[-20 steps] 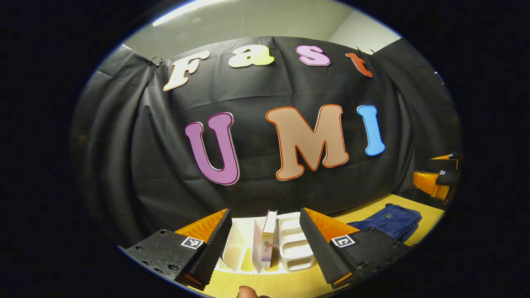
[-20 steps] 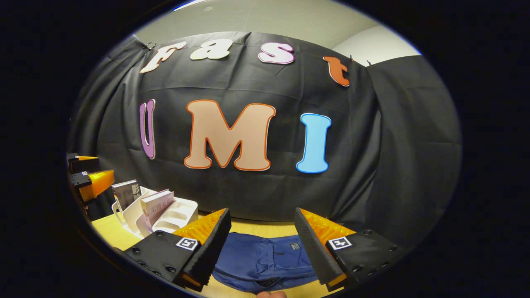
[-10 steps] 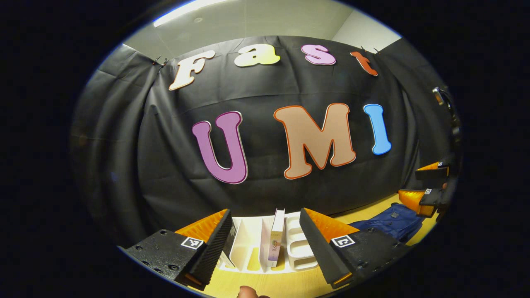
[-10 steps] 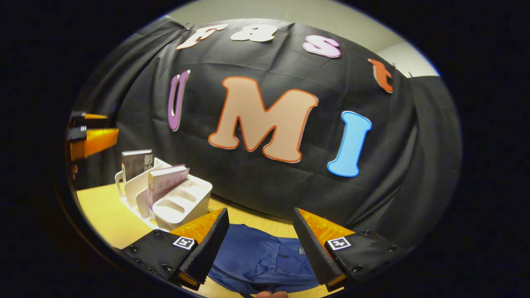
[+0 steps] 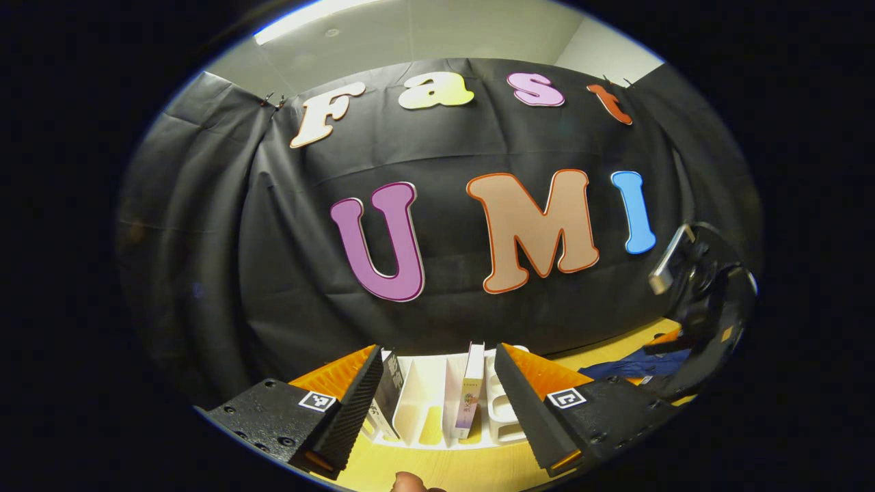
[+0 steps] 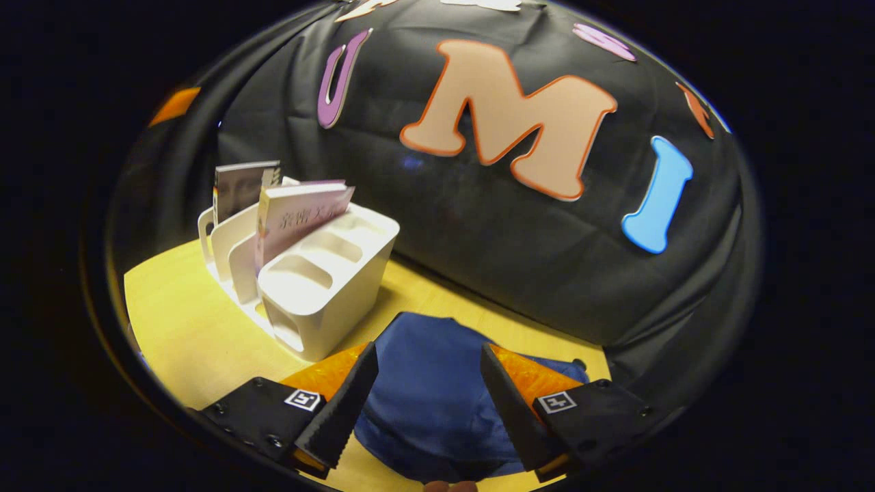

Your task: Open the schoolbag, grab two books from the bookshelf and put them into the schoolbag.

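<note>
The blue schoolbag [image 6: 427, 403] lay flat on the tabletop [image 6: 198, 328] by its back edge, directly under and ahead of the right gripper [image 6: 427, 403], which was the nearer tool. Its jaws stood wide apart, holding nothing. The left gripper [image 5: 437, 400], equally spread and empty, faced the white bookshelf [image 5: 427, 383], whose two upright books [image 5: 470, 389] stood spine-on between its fingers.
</note>
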